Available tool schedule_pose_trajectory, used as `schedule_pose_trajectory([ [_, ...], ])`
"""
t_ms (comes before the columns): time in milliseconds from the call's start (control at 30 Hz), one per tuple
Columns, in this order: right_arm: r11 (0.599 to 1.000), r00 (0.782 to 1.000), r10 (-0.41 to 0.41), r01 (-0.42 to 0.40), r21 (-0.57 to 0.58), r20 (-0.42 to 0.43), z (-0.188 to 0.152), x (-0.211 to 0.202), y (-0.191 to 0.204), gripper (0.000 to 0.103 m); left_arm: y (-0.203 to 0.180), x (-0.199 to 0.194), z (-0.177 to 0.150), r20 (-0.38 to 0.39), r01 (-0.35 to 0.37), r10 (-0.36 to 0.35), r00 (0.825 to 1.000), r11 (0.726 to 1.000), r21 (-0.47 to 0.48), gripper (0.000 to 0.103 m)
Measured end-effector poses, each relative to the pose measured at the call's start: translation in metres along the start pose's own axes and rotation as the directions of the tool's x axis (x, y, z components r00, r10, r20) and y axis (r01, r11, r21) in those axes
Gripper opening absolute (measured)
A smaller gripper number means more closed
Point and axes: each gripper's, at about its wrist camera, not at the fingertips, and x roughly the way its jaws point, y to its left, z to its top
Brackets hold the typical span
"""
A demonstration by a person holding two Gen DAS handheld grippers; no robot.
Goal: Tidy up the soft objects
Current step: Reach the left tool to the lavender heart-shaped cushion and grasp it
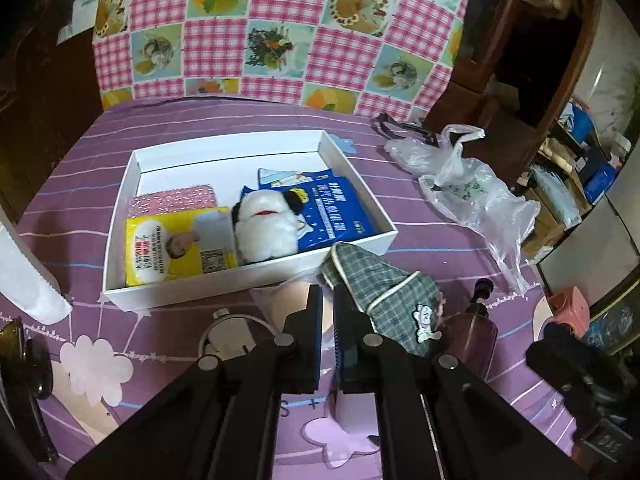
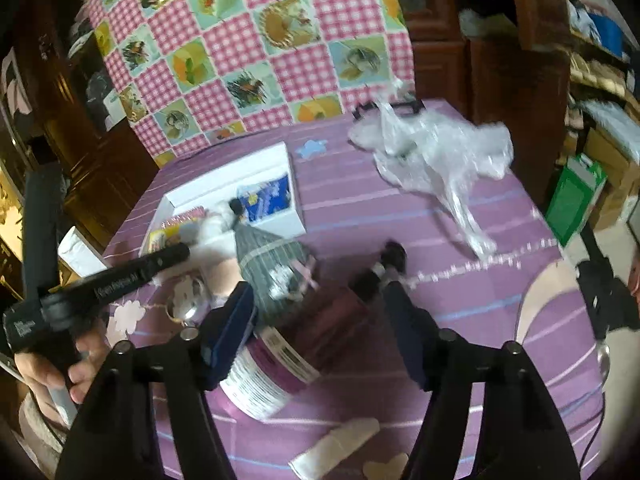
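Note:
A white box (image 1: 352,168) on the purple bed sheet holds a yellow pack (image 1: 172,244), a pink pack (image 1: 172,200), a white plush toy (image 1: 264,228) and a blue pack (image 1: 332,208). A grey plaid slipper (image 1: 384,288) lies against the box's near wall. My left gripper (image 1: 328,292) is shut just left of it, with nothing visible between the pads. A dark purple pump bottle (image 2: 320,320) lies on its side. My right gripper (image 2: 316,292) is open and straddles the bottle, with a gap showing on its right side. The plaid slipper (image 2: 272,264) lies just beyond.
A crumpled clear plastic bag (image 1: 472,196) lies at the right of the bed. A pink checked cloth (image 1: 280,32) hangs behind. A round metal item (image 1: 224,320) and a white tube (image 2: 336,444) lie near the front. A hand (image 2: 48,368) holds the left gripper's handle.

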Motion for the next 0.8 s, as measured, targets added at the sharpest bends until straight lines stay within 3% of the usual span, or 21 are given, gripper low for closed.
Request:
schedule_pose_trajectory([
  [67, 1.000, 1.000, 0.005, -0.004, 0.027, -0.031, -0.008, 0.007, -0.011, 0.060, -0.005, 0.000, -0.002, 0.007, 0.007, -0.007, 1.000, 1.000, 0.012, 0.008],
  [200, 0.998, 0.992, -0.014, 0.022, 0.061, -0.122, -0.021, 0.018, -0.022, 0.055, -0.017, -0.002, -0.007, 0.008, 0.029, -0.029, 1.000, 0.999, 0.032, 0.031],
  [367, 0.990, 0.976, -0.077, 0.098, 0.099, -0.202, -0.038, 0.022, -0.027, 0.054, -0.031, -0.005, -0.013, 0.012, 0.024, -0.024, 1.000, 0.998, 0.061, 0.032],
  [433, 0.988, 0.972, -0.098, 0.122, 0.099, -0.216, -0.043, 0.022, -0.026, 0.047, -0.036, -0.007, -0.015, 0.019, 0.017, -0.019, 1.000, 0.997, 0.079, 0.032],
  [567, 0.988, 0.973, -0.104, 0.124, 0.088, -0.205, -0.052, 0.014, -0.024, 0.045, -0.032, -0.018, -0.034, 0.065, -0.012, 0.006, 0.998, 0.996, 0.092, 0.032],
  [700, 0.994, 0.984, -0.078, 0.089, 0.064, -0.161, -0.061, 0.003, -0.019, 0.044, -0.017, -0.027, -0.055, 0.091, 0.017, -0.031, 0.995, 0.990, 0.143, 0.032],
  [800, 0.997, 0.993, -0.050, 0.055, 0.047, -0.108, -0.073, -0.008, -0.015, 0.044, -0.003, -0.038, -0.068, 0.146, 0.060, -0.079, 0.986, 0.990, 0.129, 0.032],
])
